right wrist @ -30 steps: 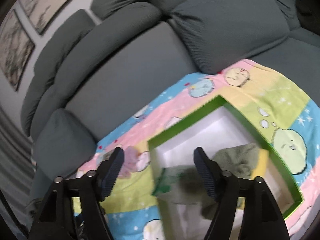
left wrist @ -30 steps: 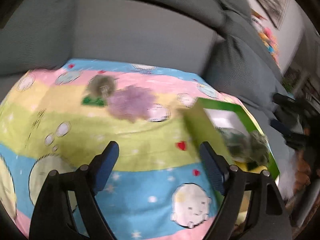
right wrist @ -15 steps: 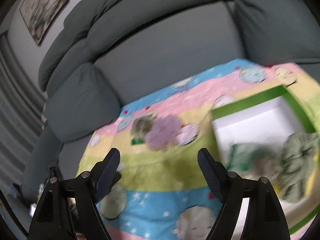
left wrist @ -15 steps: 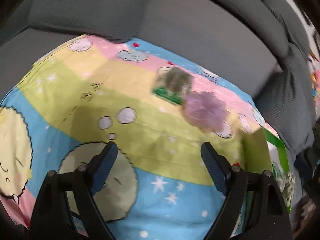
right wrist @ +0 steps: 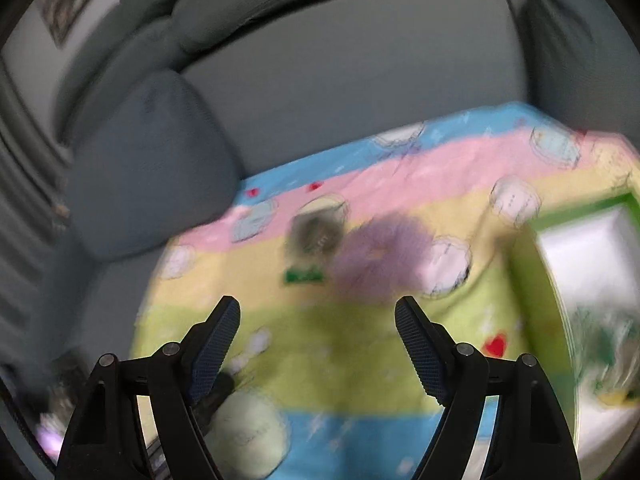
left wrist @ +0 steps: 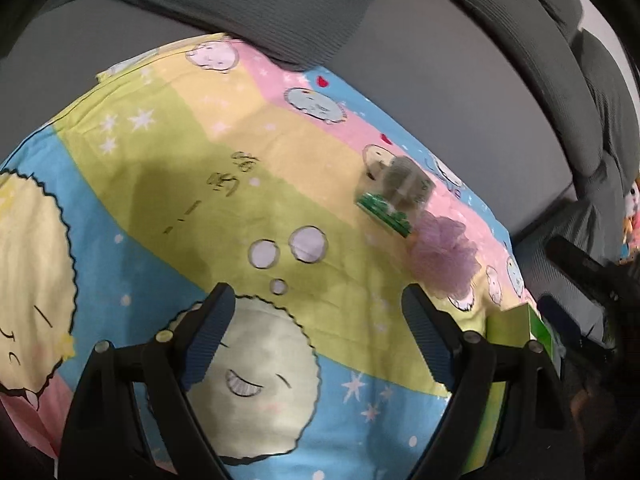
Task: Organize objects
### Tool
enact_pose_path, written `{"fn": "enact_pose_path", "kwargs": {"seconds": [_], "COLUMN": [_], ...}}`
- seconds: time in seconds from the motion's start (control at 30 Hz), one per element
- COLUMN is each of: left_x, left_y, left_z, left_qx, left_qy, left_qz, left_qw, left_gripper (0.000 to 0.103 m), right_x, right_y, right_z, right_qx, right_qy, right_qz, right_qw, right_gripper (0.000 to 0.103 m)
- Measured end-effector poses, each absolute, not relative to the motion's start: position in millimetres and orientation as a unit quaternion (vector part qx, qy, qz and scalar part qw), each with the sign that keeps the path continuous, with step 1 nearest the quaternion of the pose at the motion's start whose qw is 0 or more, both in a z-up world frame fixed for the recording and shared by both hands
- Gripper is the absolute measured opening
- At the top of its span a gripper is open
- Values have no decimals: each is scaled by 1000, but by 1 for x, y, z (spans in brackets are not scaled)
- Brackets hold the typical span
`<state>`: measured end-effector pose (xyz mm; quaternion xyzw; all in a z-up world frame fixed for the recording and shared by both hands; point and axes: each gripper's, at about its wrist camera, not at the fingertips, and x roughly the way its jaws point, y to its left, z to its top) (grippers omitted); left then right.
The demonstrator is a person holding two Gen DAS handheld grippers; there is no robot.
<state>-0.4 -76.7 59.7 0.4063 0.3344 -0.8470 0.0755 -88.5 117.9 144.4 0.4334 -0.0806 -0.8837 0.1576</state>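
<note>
Your left gripper (left wrist: 316,312) hangs with jaws spread wide over bare cloth (left wrist: 192,184); nothing lies between its fingers, and the stretch ahead is flat fabric. Farther on and to the right sit the packet (left wrist: 394,194) and, touching it, the purple puff (left wrist: 446,256). The green box (left wrist: 540,330) stands at the cloth's right edge, just beside the right finger. Sofa cushions (left wrist: 280,4) wall off the far side. Your right gripper (right wrist: 318,322) (view badly blurred) is also spread and holding nothing, with packet (right wrist: 316,236) and puff (right wrist: 380,256) ahead and the box (right wrist: 532,280) walling the right.
</note>
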Motion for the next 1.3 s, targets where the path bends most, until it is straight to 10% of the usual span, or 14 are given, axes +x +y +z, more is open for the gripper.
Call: {"fn": "enact_pose_path", "kwargs": {"seconds": [0.7,0.83,1.3], "left_x": [-2,-1,10], "left_y": [-132,-127,-112], "left_z": [45,48,59], "left_qx": [411,411,399], "left_qy": [406,398,375], "left_qz": [-810,-814,-829], "left_qw": [104,97,111], "left_gripper": [85,85,85], "right_x": [-209,-203,-92], "right_y": [9,7,77], "right_z": [37,39,101], "right_qx": [515,500,474], "right_qy": [34,47,12], "right_qz": [-851,-860,-860], "right_qw": [93,95,188], "right_gripper": [80,57,55]}}
